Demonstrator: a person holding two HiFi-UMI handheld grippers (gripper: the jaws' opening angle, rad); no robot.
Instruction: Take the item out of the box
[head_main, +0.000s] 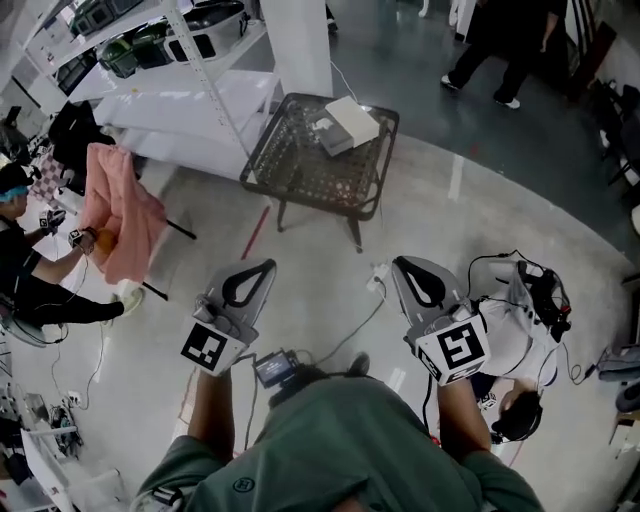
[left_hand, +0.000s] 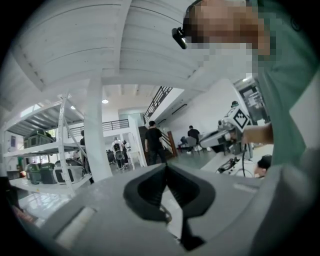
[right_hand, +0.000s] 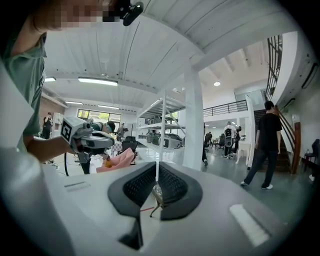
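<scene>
A white box (head_main: 350, 122) lies on a small dark wicker table (head_main: 300, 190) across the floor, well ahead of both grippers. A smaller pale item (head_main: 324, 130) sits beside the box. My left gripper (head_main: 264, 268) is held over the bare concrete floor, shut with nothing between its jaws; in the left gripper view its tips (left_hand: 166, 168) meet. My right gripper (head_main: 400, 264) hangs level with it to the right, also shut and empty, its tips (right_hand: 156, 166) closed together. The inside of the box is hidden from here.
White metal shelving (head_main: 190, 60) with appliances stands at the back left beside a white column (head_main: 298, 45). A person at the left holds a pink cloth (head_main: 120, 215). Cables (head_main: 350, 335) trail on the floor. Another person (head_main: 515, 330) sits low at the right; others stand far off.
</scene>
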